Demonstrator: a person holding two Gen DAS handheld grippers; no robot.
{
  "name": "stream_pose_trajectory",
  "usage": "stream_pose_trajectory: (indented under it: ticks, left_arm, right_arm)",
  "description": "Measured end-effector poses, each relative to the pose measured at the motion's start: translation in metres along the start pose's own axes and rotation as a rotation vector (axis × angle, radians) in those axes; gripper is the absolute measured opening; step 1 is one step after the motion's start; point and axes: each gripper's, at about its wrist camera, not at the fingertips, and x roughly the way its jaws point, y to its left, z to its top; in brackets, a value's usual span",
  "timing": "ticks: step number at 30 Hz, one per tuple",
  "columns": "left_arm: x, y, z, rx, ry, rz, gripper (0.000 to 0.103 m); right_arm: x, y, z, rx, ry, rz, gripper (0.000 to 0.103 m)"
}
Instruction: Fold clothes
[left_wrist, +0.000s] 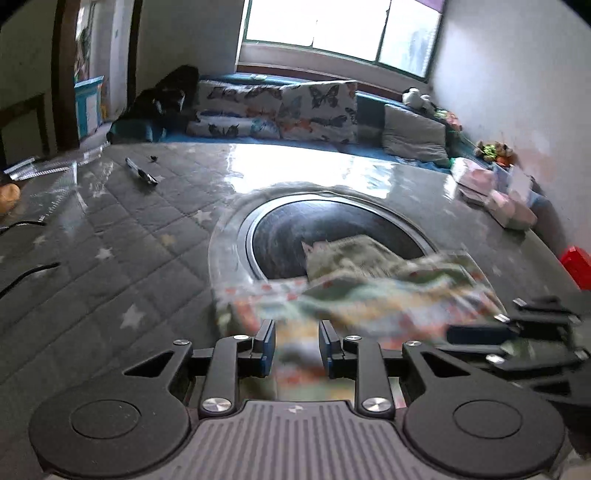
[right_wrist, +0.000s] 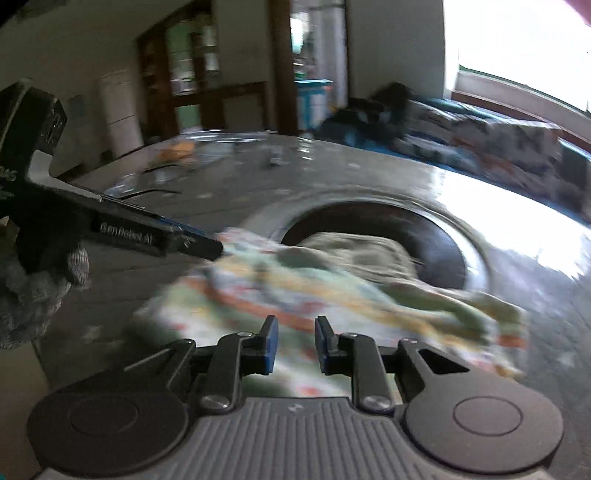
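Two grippers, left gripper (left_wrist: 296, 345) and right gripper (right_wrist: 296, 341), hover with jaws spread, gripping nothing, over a blurred patterned garment (left_wrist: 369, 291) lying across the star-quilted table's (left_wrist: 122, 236) round dark inset (left_wrist: 280, 236).

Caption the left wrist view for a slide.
Open left gripper over a patterned garment on the quilted table.

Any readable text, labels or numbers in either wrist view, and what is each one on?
"GenrobotAI", roughly, blurred: white lettering on the side of the left gripper, seen from the right wrist view.
Small white marks higher on that same gripper body: too blurred to read.
Patterned garment: print only, no legible words.
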Motion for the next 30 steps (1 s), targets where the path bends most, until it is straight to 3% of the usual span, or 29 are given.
stream_pose_trajectory:
  ticks: [8, 13, 17, 21, 26, 30]
  left_arm:
    - [-0.007, 0.005, -0.040, 0.025, 0.053, 0.043, 0.031]
    - [-0.013, 0.017, -0.037, -0.021, 0.045, 0.054, 0.031]
    - [-0.012, 0.032, -0.032, -0.095, 0.067, 0.070, 0.036]
    - [-0.010, 0.041, -0.029, -0.153, 0.085, 0.097, 0.050]
    - [-0.011, 0.045, -0.022, -0.191, 0.071, 0.098, 0.061]
    - [-0.007, 0.049, -0.018, -0.257, 0.091, 0.078, 0.062]
  right_arm:
    - [0.026, 0.034, -0.008, -0.057, 0.037, 0.047, 0.021]
    - [0.026, 0.043, -0.006, -0.098, 0.037, 0.052, 0.022]
    - [0.024, 0.053, -0.003, -0.138, 0.037, 0.061, 0.023]
    - [0.023, 0.063, 0.000, -0.177, 0.037, 0.070, 0.025]
    - [0.021, 0.081, 0.003, -0.262, 0.035, 0.106, 0.036]
    - [0.036, 0.101, -0.002, -0.361, 0.051, 0.091, 0.037]
